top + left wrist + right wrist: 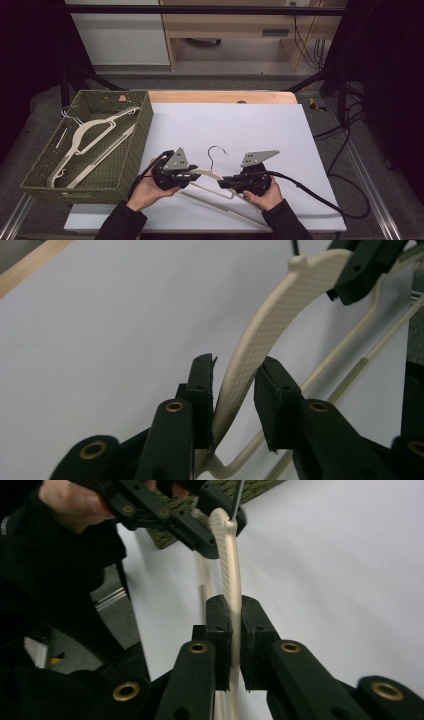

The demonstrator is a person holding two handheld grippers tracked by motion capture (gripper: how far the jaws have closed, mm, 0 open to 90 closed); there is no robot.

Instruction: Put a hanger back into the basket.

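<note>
Meanwhile the basket (142, 131) holds two hangers (82, 135); right gripper (235, 630) clamps another hanger (230, 575), left gripper (235, 390) loosely straddles it.

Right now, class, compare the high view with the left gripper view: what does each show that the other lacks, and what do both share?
High view alone: the green woven basket holding a second hanger, and the person's hands. Left gripper view alone: a gap between the left gripper and the hanger's textured arm on one side. Both: the cream hanger over the white sheet, with the right gripper shut on it.
</note>
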